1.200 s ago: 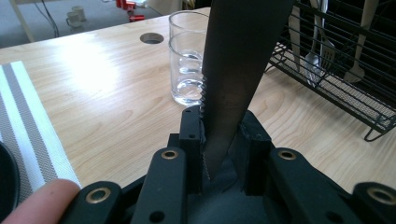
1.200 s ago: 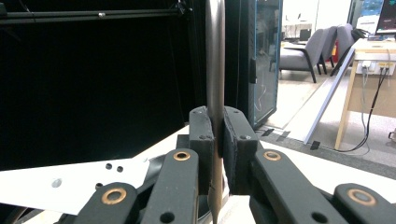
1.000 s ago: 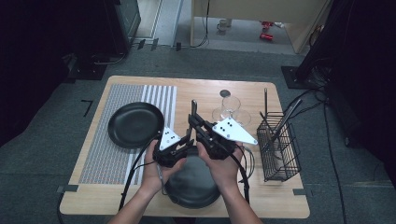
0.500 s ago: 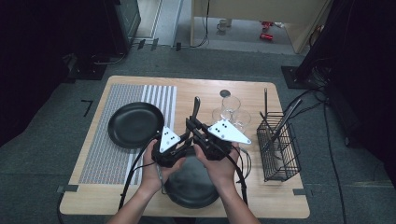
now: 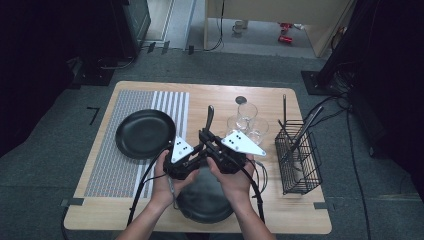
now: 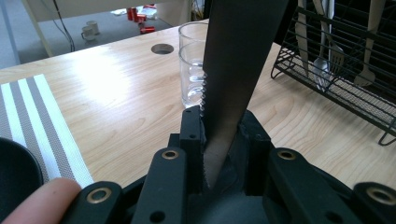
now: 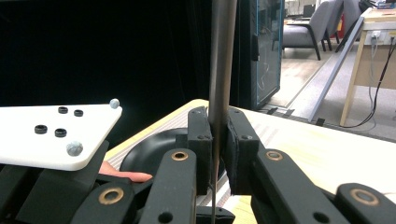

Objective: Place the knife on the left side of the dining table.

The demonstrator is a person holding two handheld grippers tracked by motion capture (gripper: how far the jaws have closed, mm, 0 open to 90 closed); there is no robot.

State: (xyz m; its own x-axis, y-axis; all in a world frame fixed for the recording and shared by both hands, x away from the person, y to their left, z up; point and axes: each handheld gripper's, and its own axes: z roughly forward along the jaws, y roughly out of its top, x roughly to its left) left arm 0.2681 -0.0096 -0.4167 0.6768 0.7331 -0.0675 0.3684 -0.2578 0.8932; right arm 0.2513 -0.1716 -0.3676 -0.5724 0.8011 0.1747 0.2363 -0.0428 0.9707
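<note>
A dark knife (image 5: 210, 119) stands nearly upright over the table's middle, handle up. Both grippers grip its blade from below. My left gripper (image 5: 199, 150) comes in from the left, my right gripper (image 5: 206, 138) from the right. In the left gripper view the serrated blade (image 6: 233, 70) runs up between the left gripper (image 6: 223, 140) pads, which press on it. In the right gripper view I see the knife (image 7: 220, 70) edge-on, clamped in the right gripper (image 7: 217, 140).
A black plate (image 5: 145, 133) lies on a striped placemat (image 5: 120, 165) at left. A second black plate (image 5: 202, 200) sits under the hands. Clear glasses (image 5: 247, 123) stand behind. A wire cutlery basket (image 5: 298, 159) stands at right.
The right gripper has edged slightly left with the knife. The left hand has stayed put. Both grips are unchanged.
</note>
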